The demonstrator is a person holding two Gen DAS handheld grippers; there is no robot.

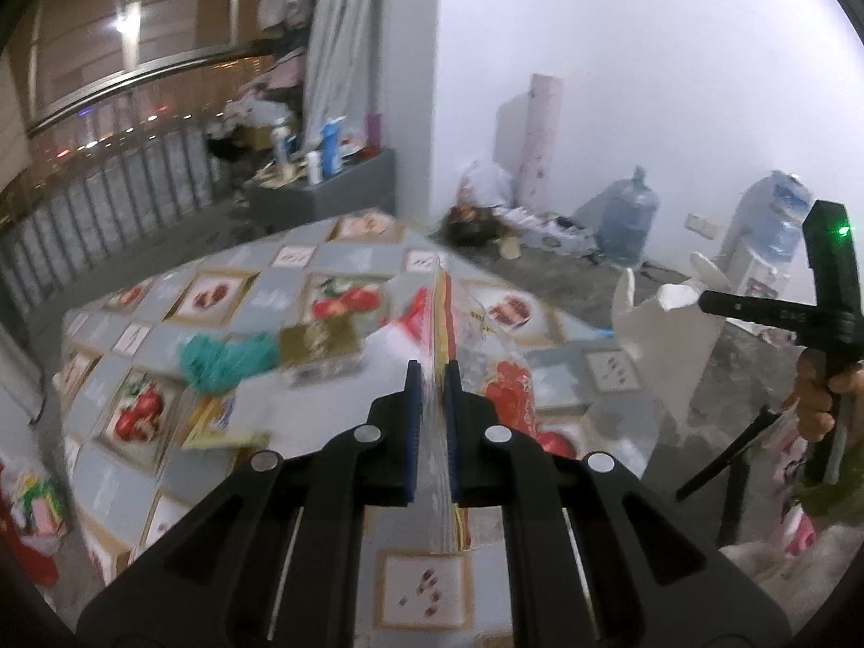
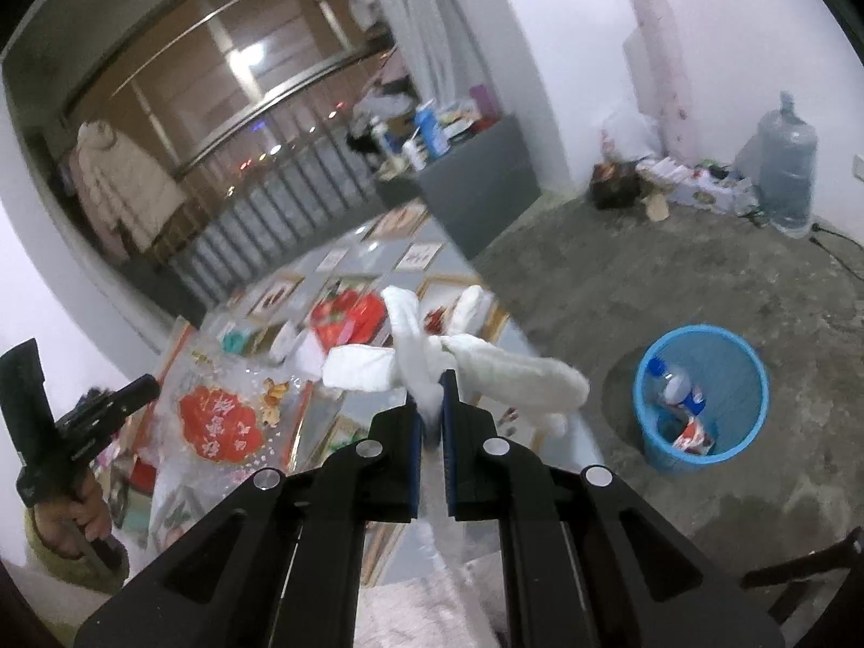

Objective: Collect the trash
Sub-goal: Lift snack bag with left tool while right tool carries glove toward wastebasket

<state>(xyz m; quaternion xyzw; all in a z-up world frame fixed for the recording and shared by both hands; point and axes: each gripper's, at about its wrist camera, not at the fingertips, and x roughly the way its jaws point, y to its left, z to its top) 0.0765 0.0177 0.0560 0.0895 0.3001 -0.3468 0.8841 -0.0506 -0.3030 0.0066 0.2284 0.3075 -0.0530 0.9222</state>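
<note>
My left gripper [image 1: 432,367] is shut on the edge of a clear plastic snack bag [image 1: 440,318] with a red label, held above the table [image 1: 324,264]; the bag also shows in the right wrist view [image 2: 221,421]. My right gripper [image 2: 430,378] is shut on crumpled white tissue paper [image 2: 486,372], held over the table's right edge; it appears in the left wrist view [image 1: 664,324] too. A blue trash basket [image 2: 745,378] stands on the floor to the right, holding a bottle and wrappers. On the table lie a teal crumpled scrap [image 1: 221,356] and a small gold-topped box [image 1: 318,351].
The table has a fruit-patterned cloth. A yellow packet [image 1: 216,421] lies near its left front. A grey cabinet [image 2: 480,178] with bottles stands behind. Water jugs [image 2: 785,162] and clutter line the far wall. A black chair [image 1: 723,464] is at the right.
</note>
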